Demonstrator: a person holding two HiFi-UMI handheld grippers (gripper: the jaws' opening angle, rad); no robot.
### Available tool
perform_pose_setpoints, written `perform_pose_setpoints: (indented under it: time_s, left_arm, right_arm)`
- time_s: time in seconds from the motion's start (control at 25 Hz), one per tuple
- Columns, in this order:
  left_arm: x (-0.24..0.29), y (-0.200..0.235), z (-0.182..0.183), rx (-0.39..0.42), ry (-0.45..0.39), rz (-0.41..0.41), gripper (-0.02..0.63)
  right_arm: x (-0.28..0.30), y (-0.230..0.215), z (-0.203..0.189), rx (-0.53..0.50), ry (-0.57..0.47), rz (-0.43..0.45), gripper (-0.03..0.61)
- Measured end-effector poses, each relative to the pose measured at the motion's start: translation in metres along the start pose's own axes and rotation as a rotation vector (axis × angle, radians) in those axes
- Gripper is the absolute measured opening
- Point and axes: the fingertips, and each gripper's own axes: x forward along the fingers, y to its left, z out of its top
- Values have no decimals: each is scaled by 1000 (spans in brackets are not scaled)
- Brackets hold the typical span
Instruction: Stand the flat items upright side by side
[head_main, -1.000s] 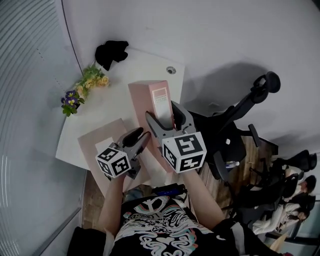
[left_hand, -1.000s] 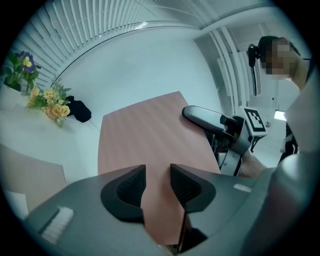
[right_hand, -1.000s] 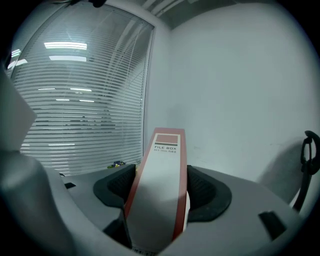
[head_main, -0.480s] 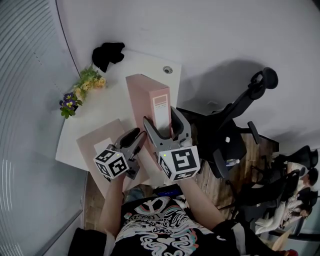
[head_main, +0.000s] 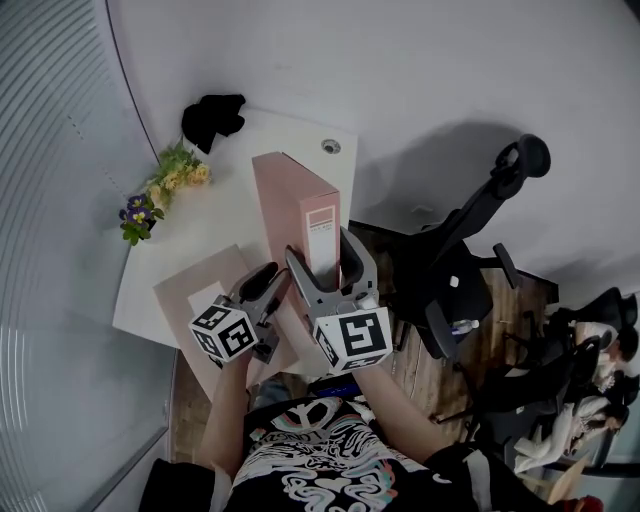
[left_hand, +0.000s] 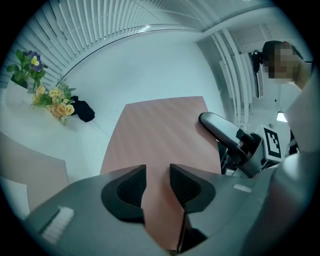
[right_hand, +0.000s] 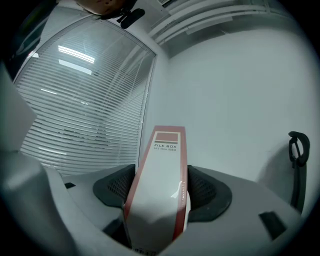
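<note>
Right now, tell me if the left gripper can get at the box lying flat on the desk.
Not yet, probably: the left gripper is shut on the standing box. The flat box lies uncovered right beside it, so after letting go the way looks free.

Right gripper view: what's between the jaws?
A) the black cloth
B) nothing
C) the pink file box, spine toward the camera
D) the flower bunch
C: the right gripper is clamped on the file box, whose spine label printed FILE BOX faces the camera.
</note>
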Motion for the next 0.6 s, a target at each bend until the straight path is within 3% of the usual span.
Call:
perform_pose_setpoints:
  time_s: [0.24,0.6]
  left_arm:
    - [-1,1,-7,7,32,0,147]
    - [1,2,-11,39,65,23,137]
  right_arm:
    - [-14,1,-7,34,-18,-20,309]
    - [-22,-1,-17,59,39,-45,305]
